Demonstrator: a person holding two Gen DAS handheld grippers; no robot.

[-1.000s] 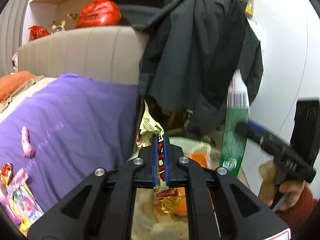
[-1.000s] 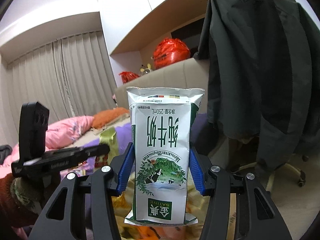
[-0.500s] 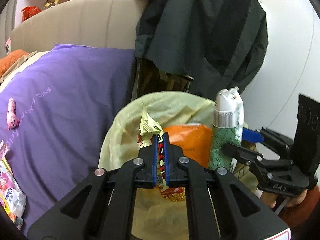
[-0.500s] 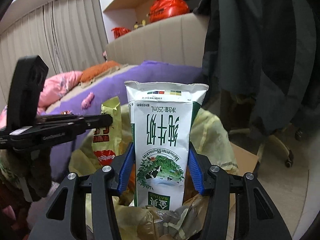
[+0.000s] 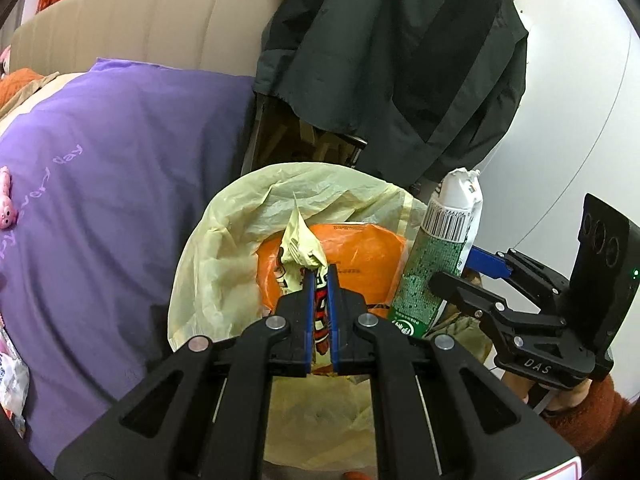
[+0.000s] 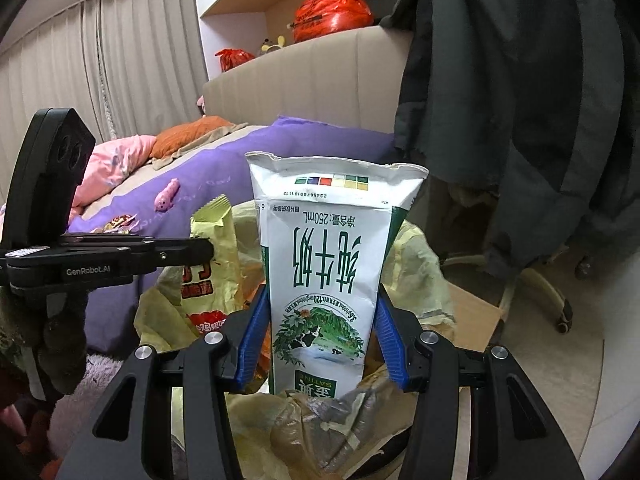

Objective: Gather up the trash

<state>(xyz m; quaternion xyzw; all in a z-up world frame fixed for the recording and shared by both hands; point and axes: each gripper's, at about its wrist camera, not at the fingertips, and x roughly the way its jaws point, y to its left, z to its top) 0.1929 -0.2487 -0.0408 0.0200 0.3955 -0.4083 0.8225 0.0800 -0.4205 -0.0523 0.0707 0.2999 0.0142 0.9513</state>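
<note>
A yellow-lined trash bin [image 5: 224, 248] stood beside a bed with a purple cover [image 5: 100, 184], a dark jacket [image 5: 400, 60] hanging behind it. Over the bin, the left gripper [image 5: 319, 280] had its jaws nearly together, pinching a crumpled snack wrapper [image 5: 300, 248], while the right gripper [image 6: 320, 344] held its jaws wide around an upside-down milk carton [image 6: 326, 272]. The bin's base was hidden.
</note>
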